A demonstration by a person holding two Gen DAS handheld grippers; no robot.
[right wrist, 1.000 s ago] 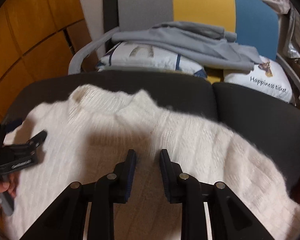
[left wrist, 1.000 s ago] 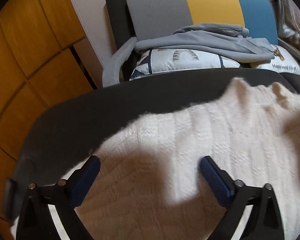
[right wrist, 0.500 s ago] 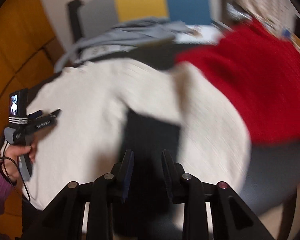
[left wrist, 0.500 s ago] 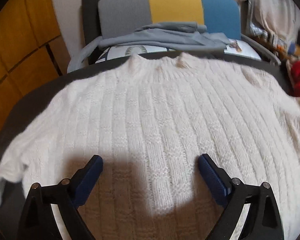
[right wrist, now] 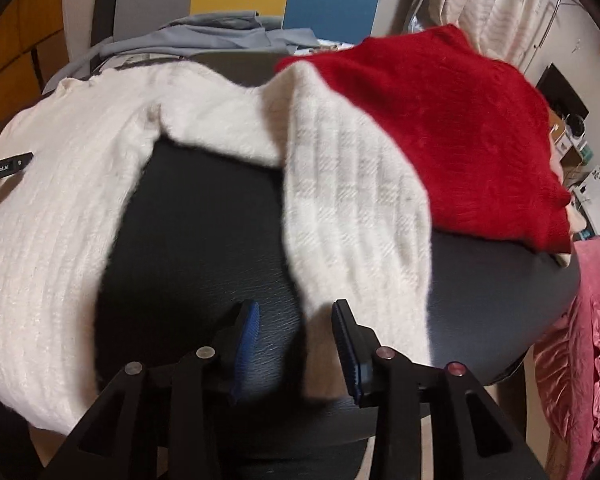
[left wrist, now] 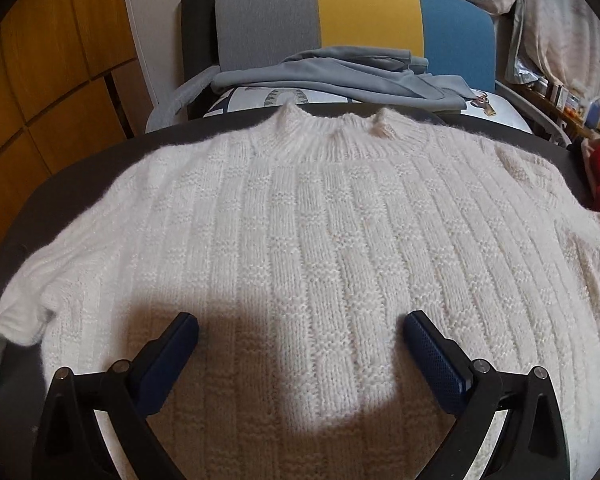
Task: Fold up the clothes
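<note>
White ribbed sweater (left wrist: 320,240) lies spread flat on a dark padded seat (left wrist: 72,196), collar at the far edge, body filling the space ahead of the left gripper (left wrist: 300,332). Left gripper's jaws are spread wide and hold nothing; both blue pads (left wrist: 432,356) hover over the lower middle of the sweater, with a shadow on the knit between them. One sleeve (left wrist: 16,320) trails off to that gripper's left over the seat edge.

In the right wrist view, the right gripper (right wrist: 296,320) has its jaws parted with a modest gap, nothing clamped. The cuff end of the other sleeve (right wrist: 352,220) lies just ahead of it, closest to its right-hand pad; contact cannot be told. Bare seat (right wrist: 204,232) shows ahead and to its left, between sleeve and sweater body. Red sweater (right wrist: 440,120) sits ahead-right, overlapping the far part of that sleeve. Tip of the left gripper shows at the far left edge over the white knit.

Beyond the seat: grey garment (left wrist: 340,76) on a printed cushion (left wrist: 496,108), against a grey-yellow-blue chair back (left wrist: 364,16).
</note>
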